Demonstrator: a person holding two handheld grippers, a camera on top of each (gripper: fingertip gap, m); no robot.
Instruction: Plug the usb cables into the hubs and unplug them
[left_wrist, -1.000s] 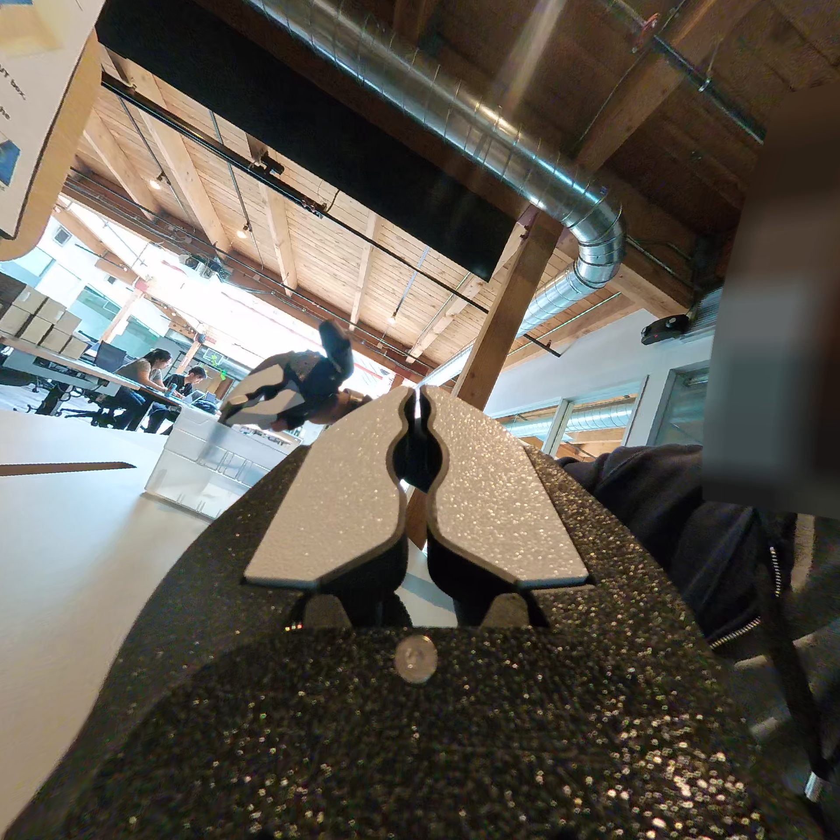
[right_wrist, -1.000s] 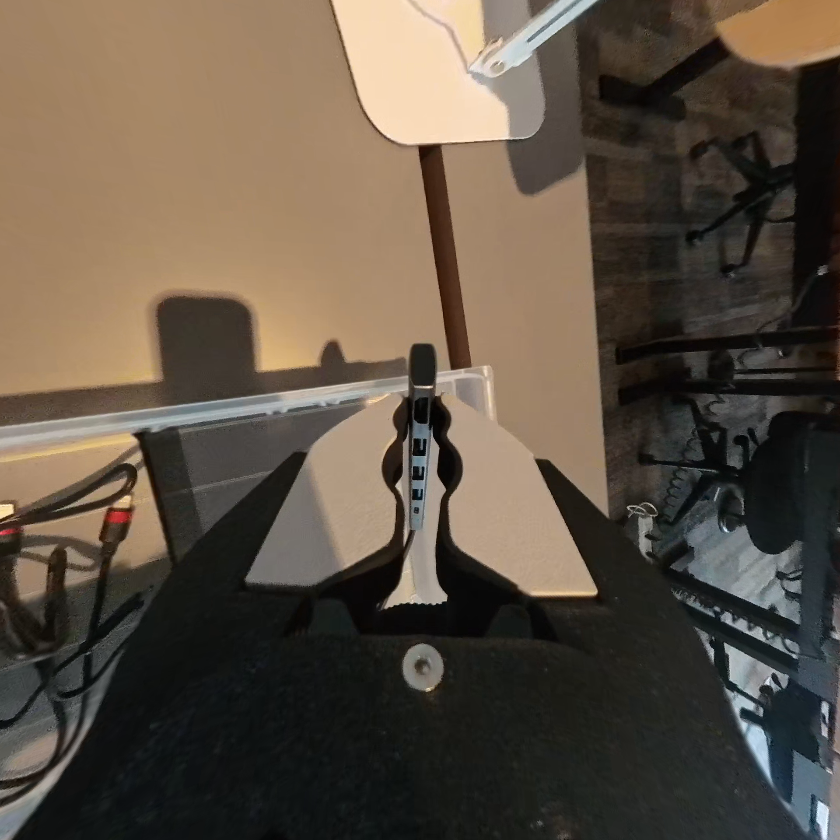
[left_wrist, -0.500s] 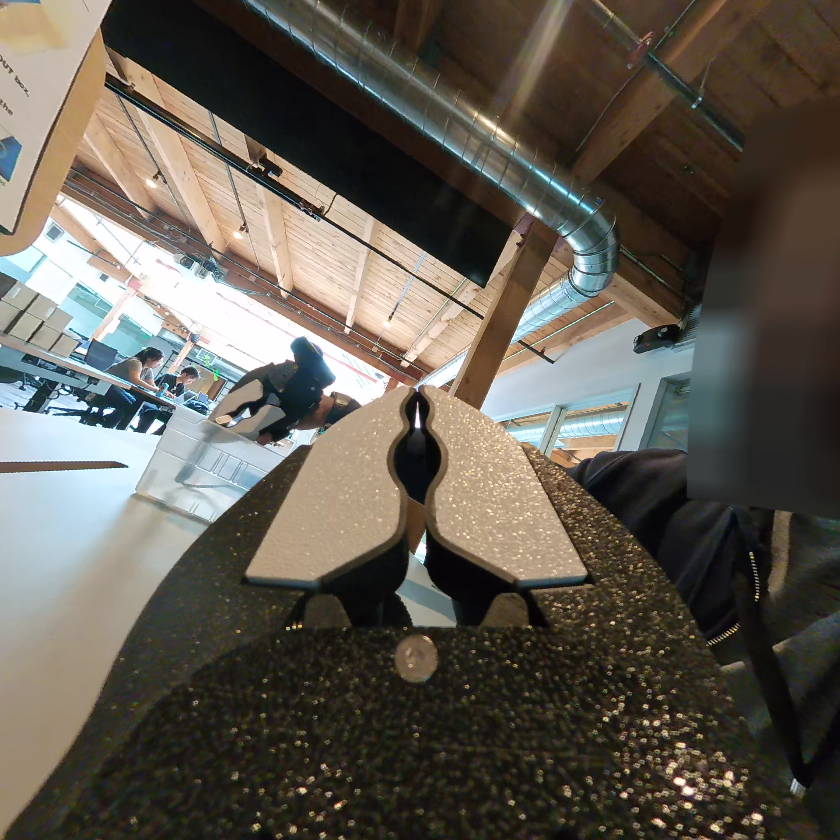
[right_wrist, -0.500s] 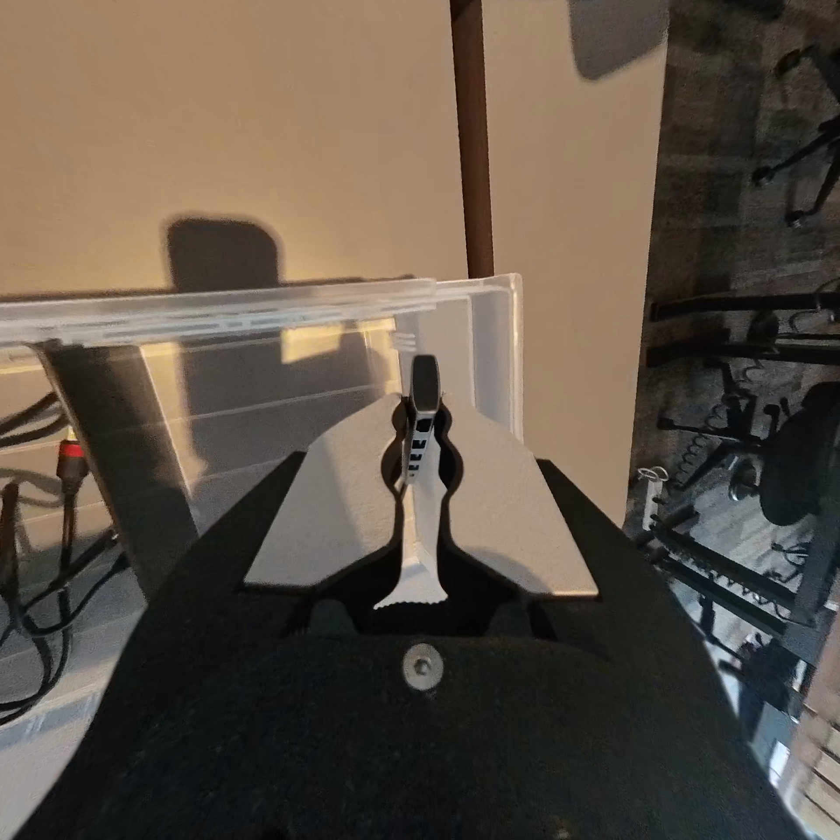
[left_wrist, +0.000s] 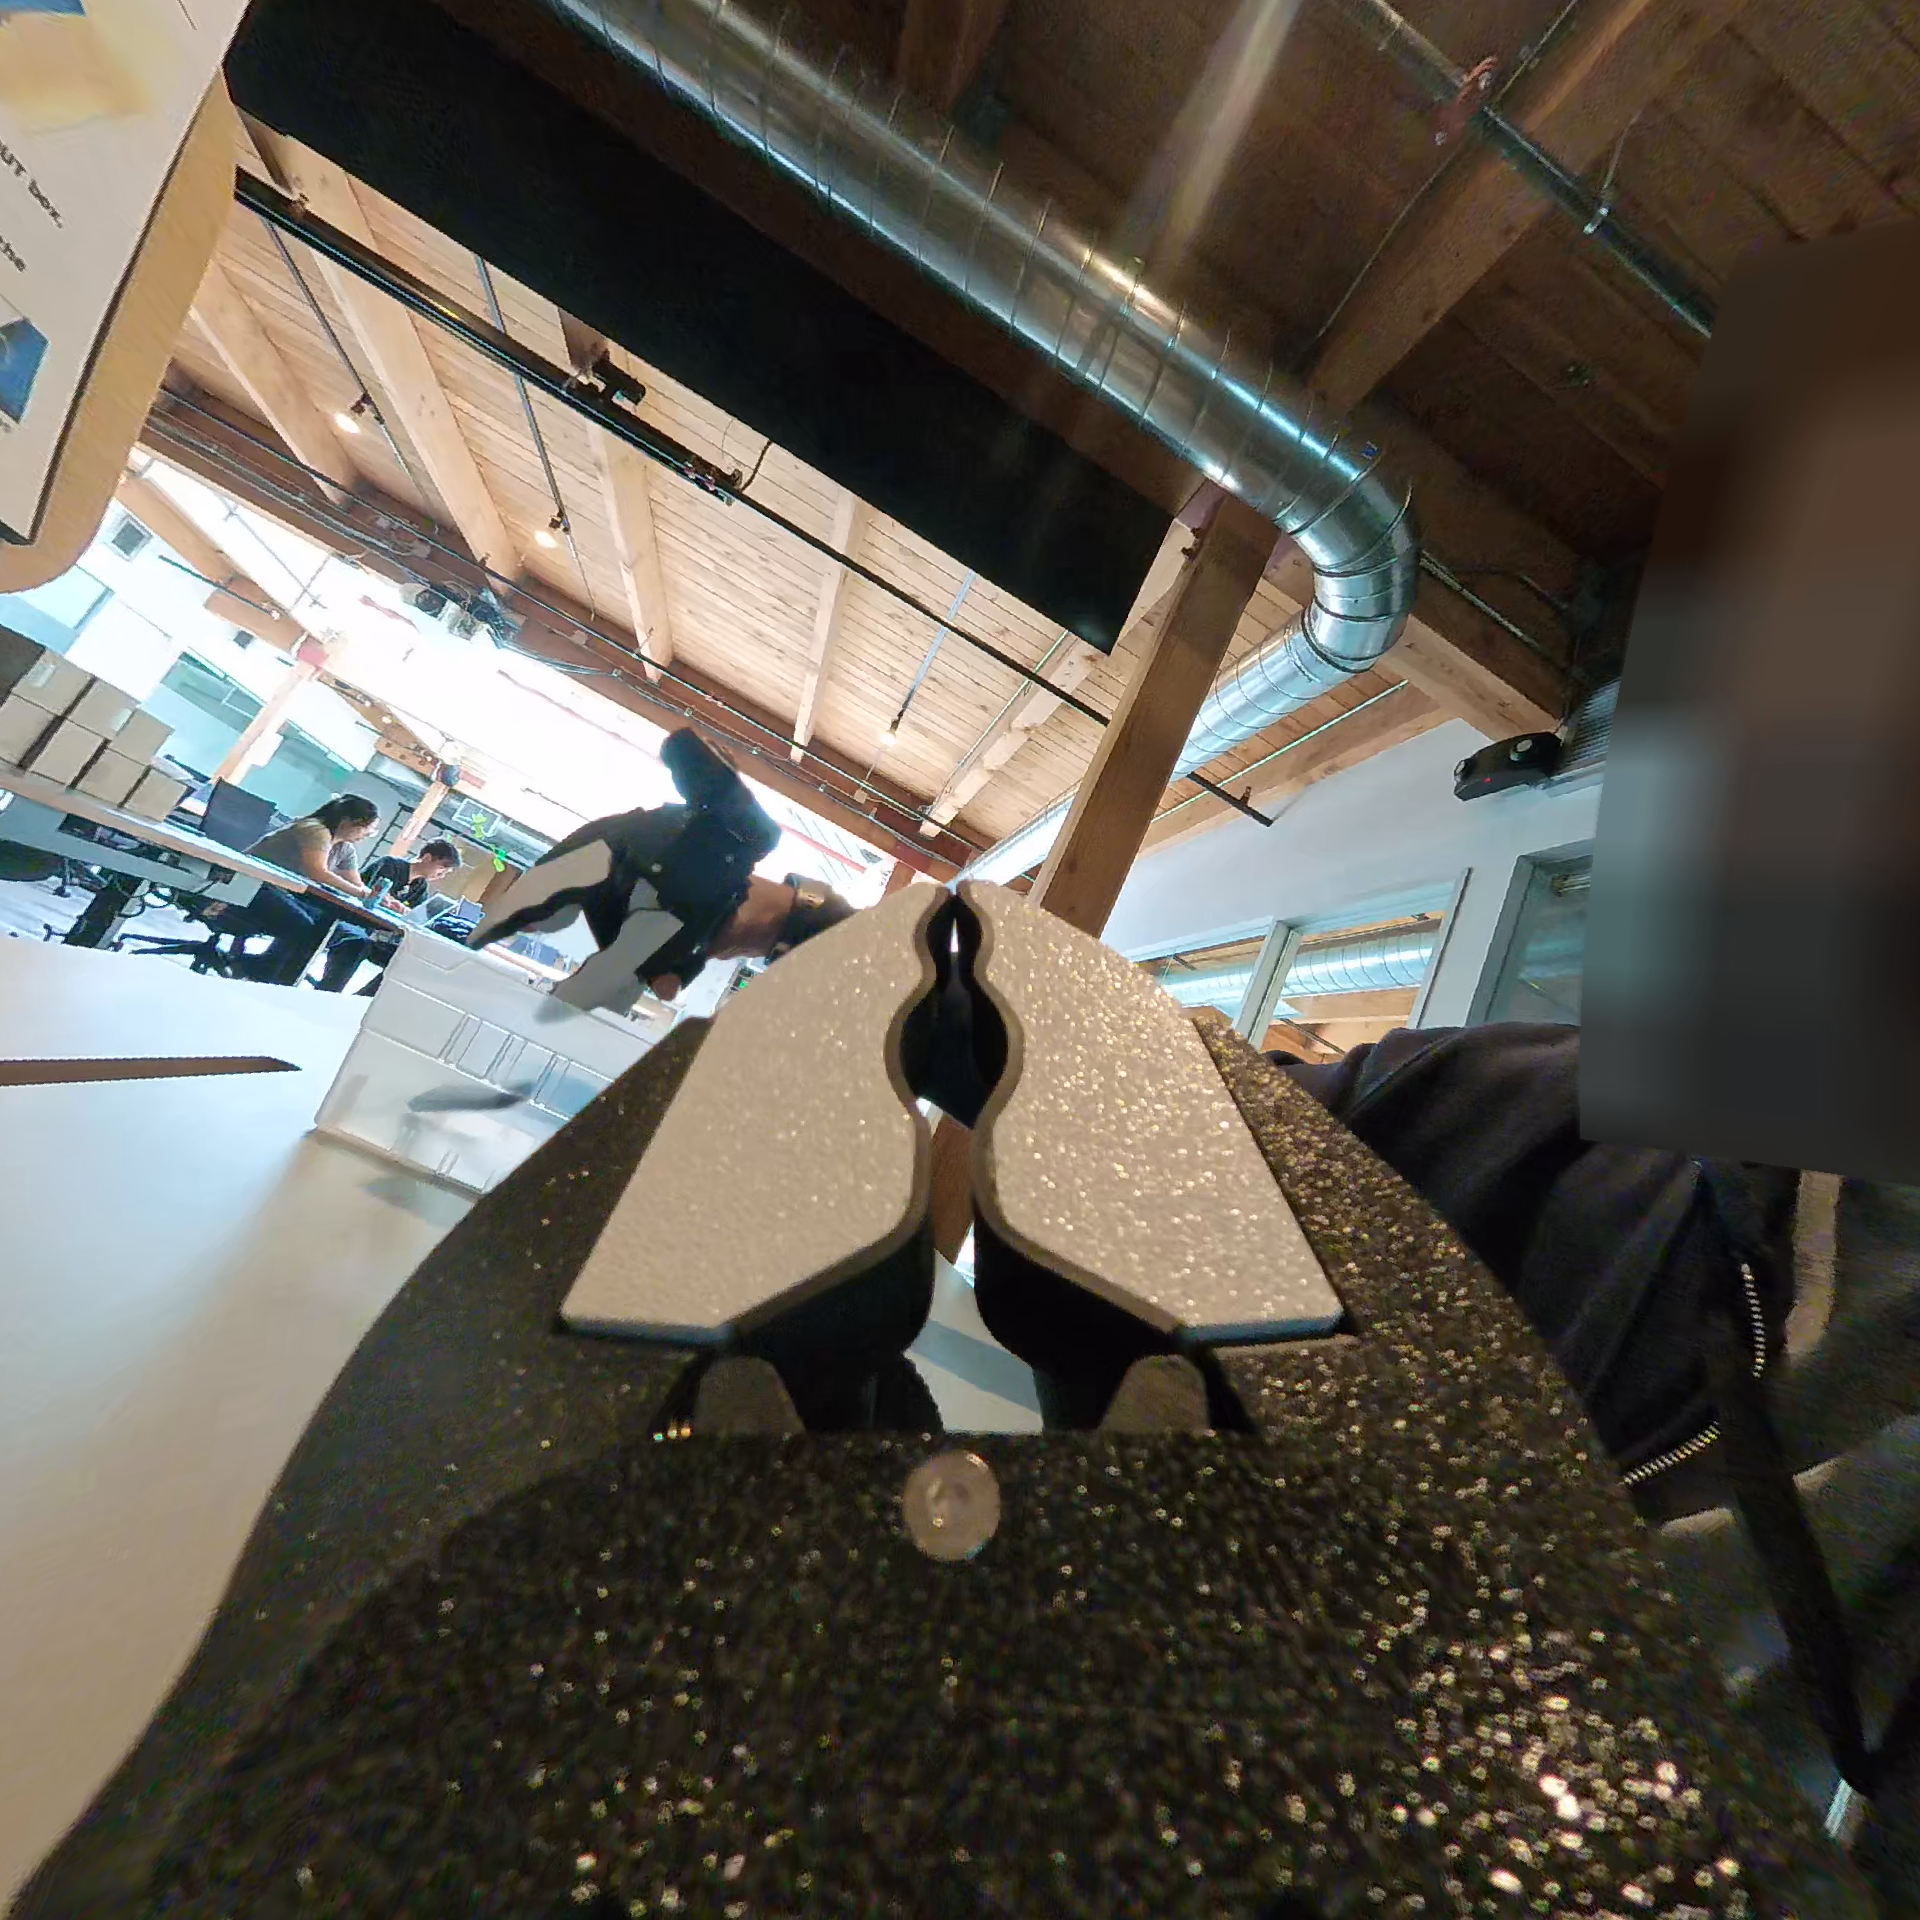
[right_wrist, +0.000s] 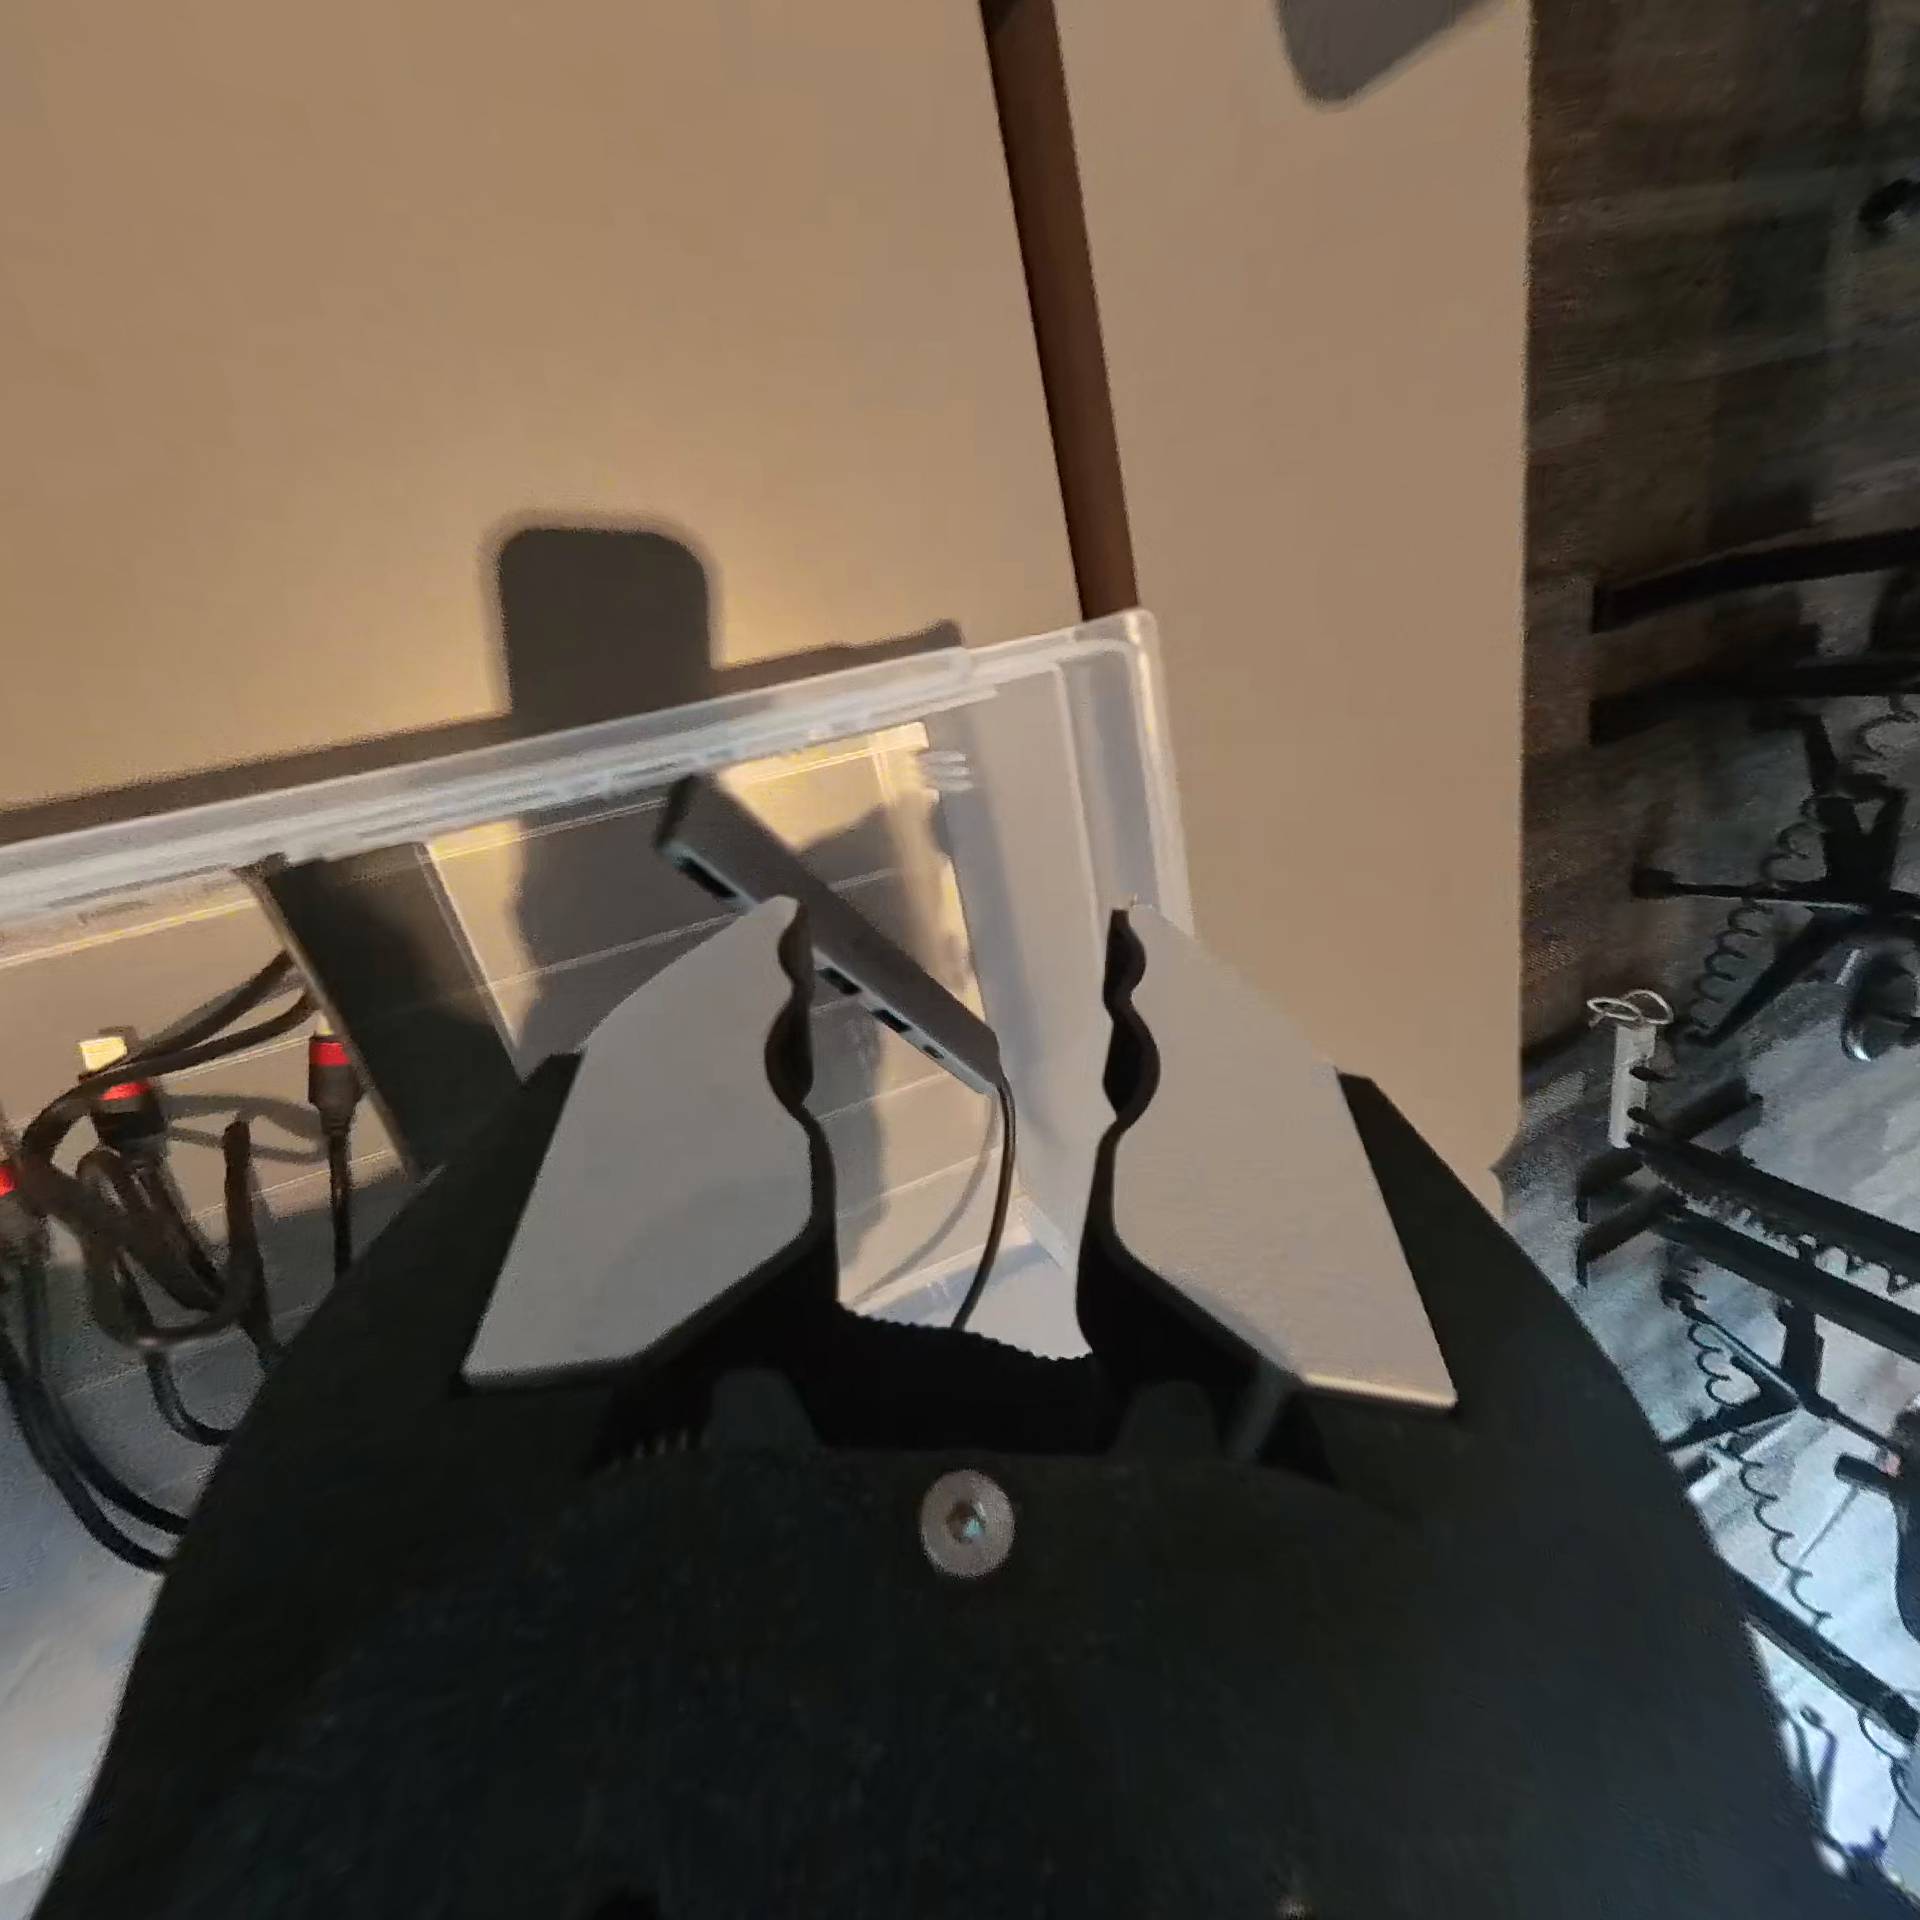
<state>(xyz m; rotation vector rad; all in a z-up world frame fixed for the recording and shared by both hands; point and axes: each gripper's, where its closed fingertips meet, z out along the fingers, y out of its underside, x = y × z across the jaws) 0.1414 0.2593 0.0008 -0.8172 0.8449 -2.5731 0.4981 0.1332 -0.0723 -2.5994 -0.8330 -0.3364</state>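
Grey hub (right_wrist: 831, 940) tilts between parted right claw (right_wrist: 956, 920) fingers.

clear plastic bin (right_wrist: 1049, 665), metal duct (left_wrist: 1039, 260), seated people (left_wrist: 322, 831)

My left gripper (left_wrist: 953, 914) points upward, its jaws pressed together at the tips with nothing between them. My right gripper (right_wrist: 956, 914) tilts downward with jaws spread wide apart, gripping nothing.

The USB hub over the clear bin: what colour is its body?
Grey, metallic-looking USB hub; clearest in the right wrist view.
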